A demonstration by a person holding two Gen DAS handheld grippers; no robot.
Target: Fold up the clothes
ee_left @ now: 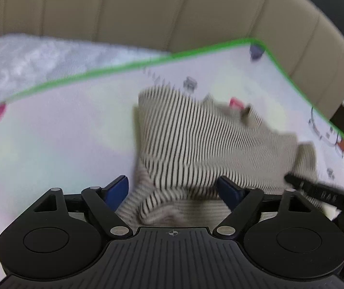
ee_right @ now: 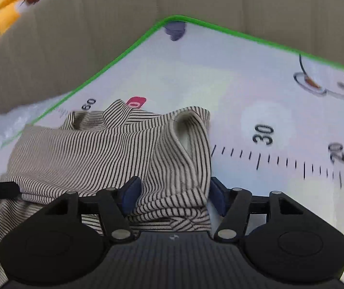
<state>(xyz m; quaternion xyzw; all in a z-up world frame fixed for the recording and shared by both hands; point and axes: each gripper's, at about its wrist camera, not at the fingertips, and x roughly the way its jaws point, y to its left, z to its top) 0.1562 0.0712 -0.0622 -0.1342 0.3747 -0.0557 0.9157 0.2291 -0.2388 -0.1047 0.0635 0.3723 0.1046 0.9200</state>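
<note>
top (ee_right: 94, 154) bunched, part-folded on mat (ee_right: 244, 91) | left gripper (ee_left: 173, 189) jaws apart over hem | right gripper (ee_right: 173, 193) jaws apart round a fold | step: mid-fold, likely | next: flatten, align edges

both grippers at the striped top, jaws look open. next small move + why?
Probably close the right gripper on the bunched hem. Its blue pads sit apart on either side of the striped top, cloth between them but not pinched. The left gripper is likewise open around fabric, so nothing is held yet.
</note>
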